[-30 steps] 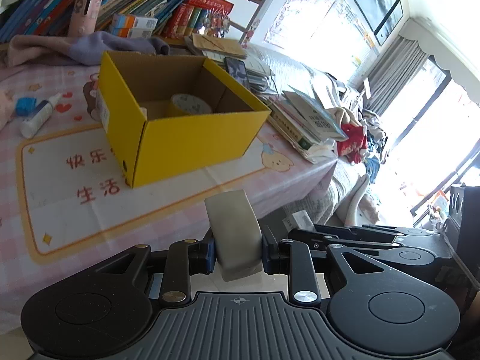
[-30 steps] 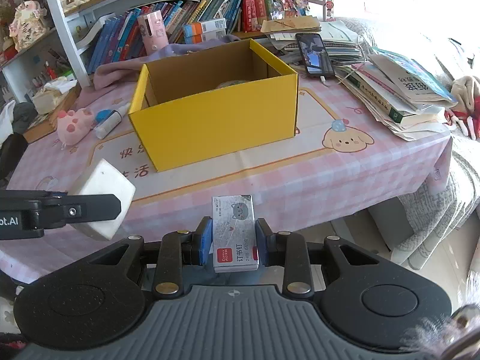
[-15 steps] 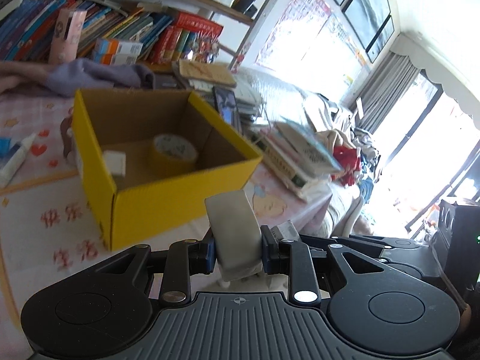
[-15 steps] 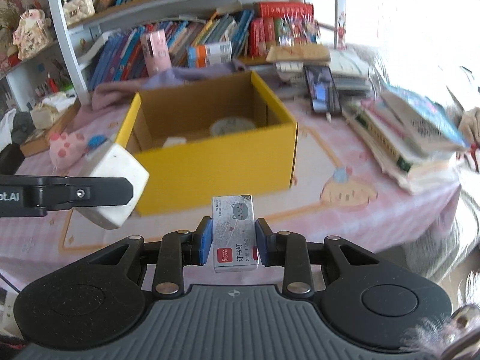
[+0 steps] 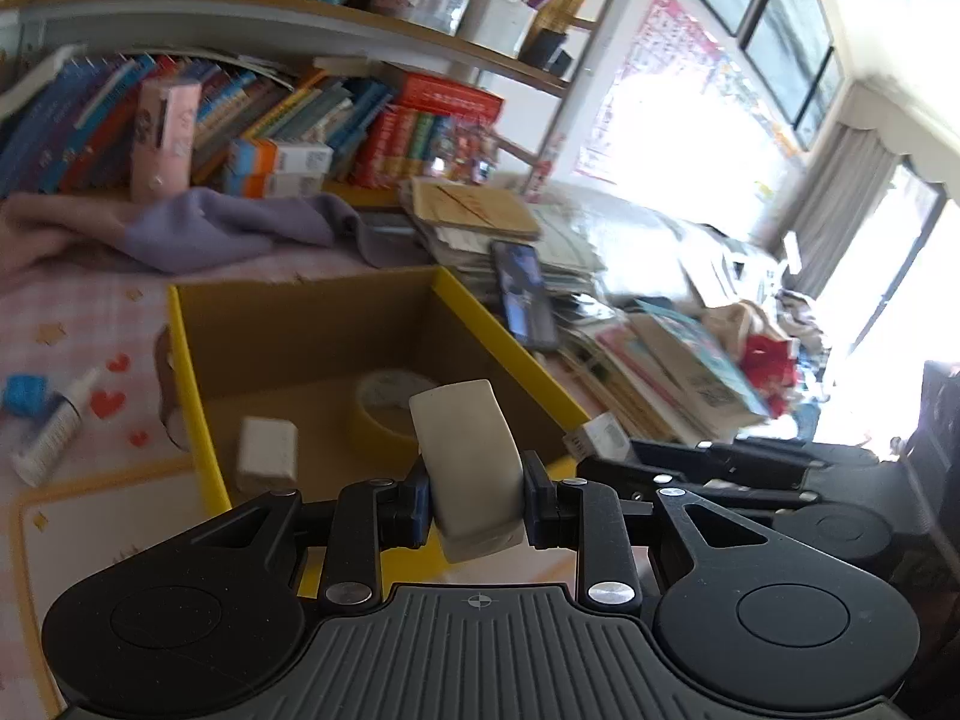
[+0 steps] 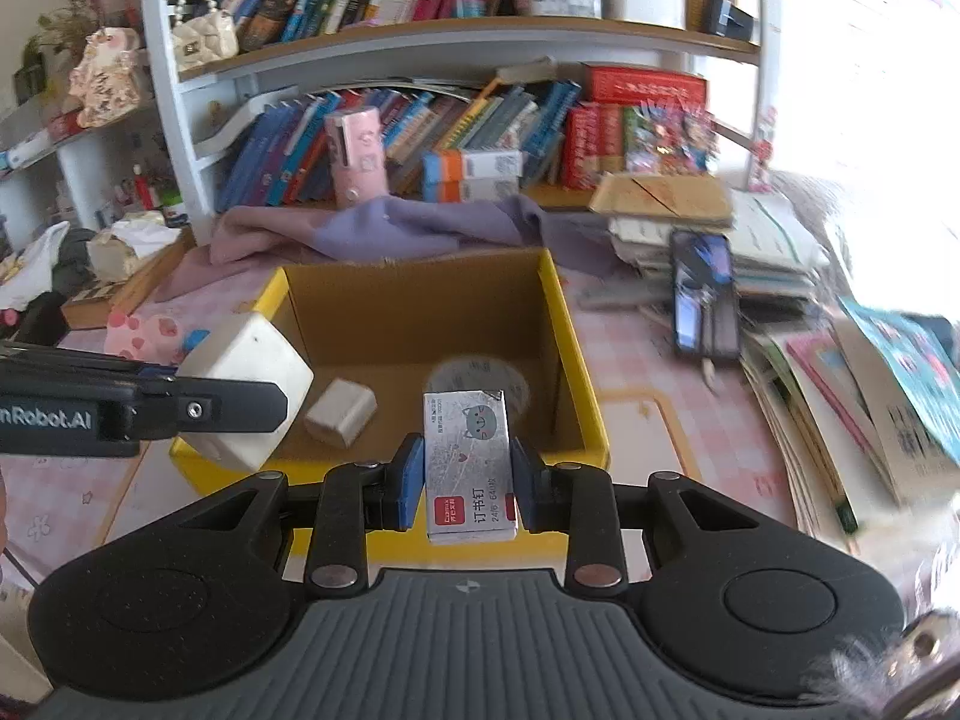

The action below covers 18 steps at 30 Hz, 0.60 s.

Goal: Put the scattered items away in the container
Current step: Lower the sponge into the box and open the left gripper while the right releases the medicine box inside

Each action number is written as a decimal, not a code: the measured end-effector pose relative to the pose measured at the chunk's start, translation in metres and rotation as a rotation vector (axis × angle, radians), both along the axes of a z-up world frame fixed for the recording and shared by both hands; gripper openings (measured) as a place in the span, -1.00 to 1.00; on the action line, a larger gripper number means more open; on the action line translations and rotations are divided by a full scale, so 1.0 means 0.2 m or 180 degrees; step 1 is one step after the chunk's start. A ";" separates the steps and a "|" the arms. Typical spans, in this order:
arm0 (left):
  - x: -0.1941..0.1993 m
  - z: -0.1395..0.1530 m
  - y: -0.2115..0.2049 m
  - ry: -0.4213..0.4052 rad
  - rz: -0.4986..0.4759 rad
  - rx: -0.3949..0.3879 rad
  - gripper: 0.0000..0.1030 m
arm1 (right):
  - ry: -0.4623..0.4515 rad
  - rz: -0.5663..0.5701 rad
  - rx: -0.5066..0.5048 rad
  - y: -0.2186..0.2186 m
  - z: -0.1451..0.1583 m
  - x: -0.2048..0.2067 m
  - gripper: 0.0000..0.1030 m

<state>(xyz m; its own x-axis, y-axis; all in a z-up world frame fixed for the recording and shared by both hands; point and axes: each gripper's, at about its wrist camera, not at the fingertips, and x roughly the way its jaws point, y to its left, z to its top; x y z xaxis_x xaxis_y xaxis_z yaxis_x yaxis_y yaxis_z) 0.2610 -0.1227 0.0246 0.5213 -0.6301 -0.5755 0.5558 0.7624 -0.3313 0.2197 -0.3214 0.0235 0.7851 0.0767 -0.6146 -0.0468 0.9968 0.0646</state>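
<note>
A yellow cardboard box [image 5: 198,396] [image 6: 573,360] stands open on the pink table, with a tape roll [image 5: 387,408] [image 6: 489,381] and a small white block [image 5: 267,456] [image 6: 341,411] inside. My left gripper [image 5: 477,495] is shut on a white rounded eraser-like block [image 5: 465,444], held over the box's near wall; it also shows in the right wrist view [image 6: 246,384]. My right gripper [image 6: 465,483] is shut on a small staples box [image 6: 468,456] over the box's front edge.
A glue bottle [image 5: 51,435] and blue cap [image 5: 24,393] lie left of the box. A pink plush [image 6: 147,336] sits left. A purple cloth [image 6: 390,228], phone [image 6: 702,300], book stacks [image 6: 870,396] and bookshelf [image 6: 420,138] surround the box.
Both grippers have moved forward and up, from in front of the table to over the box's near edge, each still holding its item. The box interior now shows fully.
</note>
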 end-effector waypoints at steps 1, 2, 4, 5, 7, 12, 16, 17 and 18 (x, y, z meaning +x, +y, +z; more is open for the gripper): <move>0.02 0.00 -0.01 -0.0020 0.0062 0.0043 -0.48 | -0.0005 0.0040 -0.0016 -0.01 0.00 0.03 -0.45; 0.05 -0.01 -0.02 -0.0016 0.0132 0.0085 -0.48 | -0.0010 0.0077 -0.0028 -0.02 0.00 0.07 -0.45; 0.11 -0.04 -0.04 0.0003 0.0249 0.0191 -0.48 | -0.0001 0.0152 -0.0008 -0.04 -0.01 0.12 -0.45; 0.13 -0.05 -0.06 -0.0004 0.0280 0.0253 -0.48 | 0.0011 0.0194 0.0010 -0.05 -0.02 0.16 -0.45; 0.16 -0.07 -0.09 -0.0041 0.0301 0.0437 -0.48 | 0.0030 0.0300 0.0048 -0.06 -0.03 0.21 -0.45; 0.24 -0.12 -0.19 -0.0069 0.0235 0.0924 -0.48 | 0.0094 0.0568 0.0084 -0.06 -0.07 0.38 -0.44; 0.29 -0.18 -0.25 0.0055 0.0137 0.1144 -0.48 | 0.0148 0.0714 0.0166 -0.05 -0.09 0.50 -0.44; 0.30 -0.20 -0.27 0.0101 0.0107 0.1190 -0.48 | 0.0184 0.0744 0.0179 -0.04 -0.10 0.52 -0.44; 0.31 -0.22 -0.28 0.0150 0.0073 0.1241 -0.48 | 0.0240 0.0784 0.0192 -0.04 -0.12 0.56 -0.44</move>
<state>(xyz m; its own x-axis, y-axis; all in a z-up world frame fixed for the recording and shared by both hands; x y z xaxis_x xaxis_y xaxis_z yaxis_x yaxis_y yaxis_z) 0.3239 -0.1789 -0.0194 0.5000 -0.3479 -0.7930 0.5283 0.8482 -0.0390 0.3321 -0.3286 0.0002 0.6903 0.2979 -0.6593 -0.2802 0.9503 0.1360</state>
